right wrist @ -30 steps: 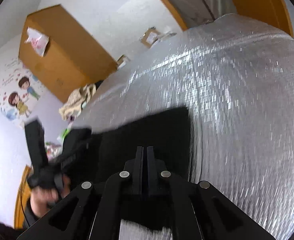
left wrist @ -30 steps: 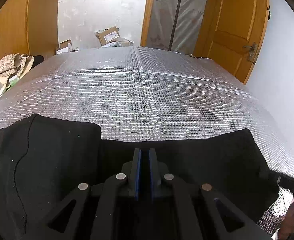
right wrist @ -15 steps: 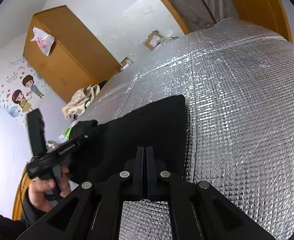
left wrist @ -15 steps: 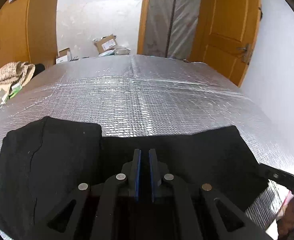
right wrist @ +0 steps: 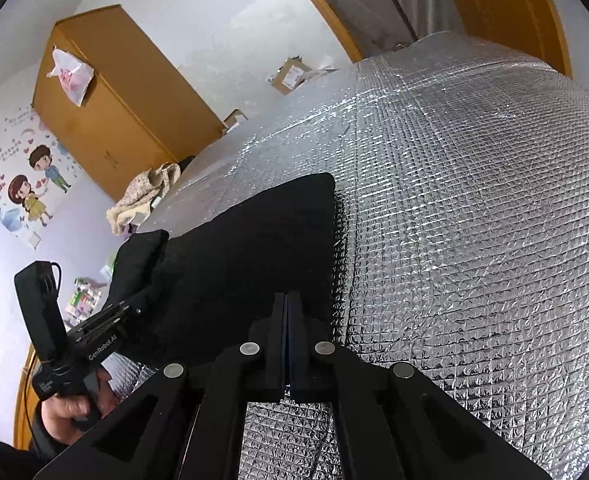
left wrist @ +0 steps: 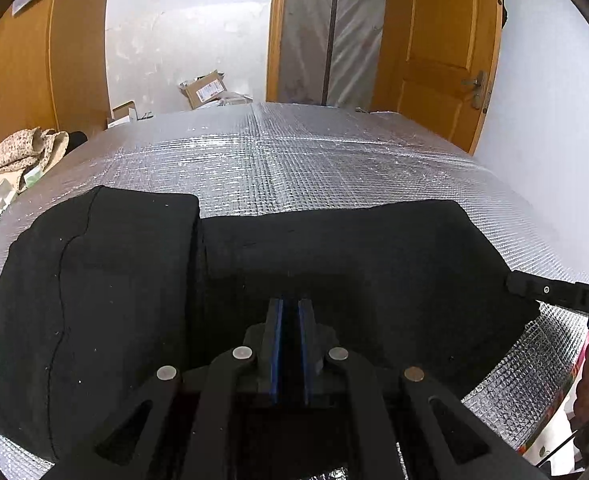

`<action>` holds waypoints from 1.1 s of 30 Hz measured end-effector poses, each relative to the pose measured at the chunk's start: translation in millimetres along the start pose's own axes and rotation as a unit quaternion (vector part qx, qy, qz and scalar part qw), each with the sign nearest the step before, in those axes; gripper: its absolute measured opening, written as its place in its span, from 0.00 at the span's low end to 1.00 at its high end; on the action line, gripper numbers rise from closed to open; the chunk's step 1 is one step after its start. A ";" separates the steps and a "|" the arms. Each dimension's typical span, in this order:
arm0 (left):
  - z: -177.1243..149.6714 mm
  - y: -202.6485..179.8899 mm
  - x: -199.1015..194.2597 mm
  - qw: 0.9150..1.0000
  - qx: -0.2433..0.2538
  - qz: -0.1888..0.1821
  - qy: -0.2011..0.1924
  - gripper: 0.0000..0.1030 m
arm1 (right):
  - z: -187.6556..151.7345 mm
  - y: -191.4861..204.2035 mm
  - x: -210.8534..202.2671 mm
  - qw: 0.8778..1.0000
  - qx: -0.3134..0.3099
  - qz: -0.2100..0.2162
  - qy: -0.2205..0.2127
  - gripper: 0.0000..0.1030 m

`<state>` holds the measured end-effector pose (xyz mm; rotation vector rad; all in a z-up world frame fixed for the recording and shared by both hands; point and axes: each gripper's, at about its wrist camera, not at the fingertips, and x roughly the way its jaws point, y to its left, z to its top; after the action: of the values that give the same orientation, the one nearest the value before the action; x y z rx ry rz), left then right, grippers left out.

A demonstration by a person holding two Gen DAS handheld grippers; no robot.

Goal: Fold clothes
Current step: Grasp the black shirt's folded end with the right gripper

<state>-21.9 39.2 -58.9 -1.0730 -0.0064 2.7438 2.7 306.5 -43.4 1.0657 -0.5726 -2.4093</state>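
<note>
Left wrist view: black garment [left wrist: 334, 264] half folded on foil-covered counter [left wrist: 294, 160]; left tongs [left wrist: 289, 312] narrow, right tongs [right wrist: 288, 304] pinched together, each seemingly gripping its near edge; final folds remain.

Bright, even daylight glints off the silver cover [right wrist: 474, 220] (sharp now, no blur), with fisheye bending and dark corners.
</note>
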 end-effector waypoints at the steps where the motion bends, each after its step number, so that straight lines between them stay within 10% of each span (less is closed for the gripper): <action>1: -0.2 0.4 -0.4 1.000 0.000 -0.001 -0.001 0.07 | 0.0 -0.6 -0.2 1.000 0.000 0.000 0.000 0.00; 33: -24.8 9.9 -31.2 1.000 -0.008 -0.028 -0.004 0.07 | 7.1 -11.5 -10.2 1.000 0.020 0.000 0.012 0.29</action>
<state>15.4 22.2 -56.9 -1.0500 -0.0585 2.7017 0.8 322.8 -39.2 1.1096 -0.6153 -2.3908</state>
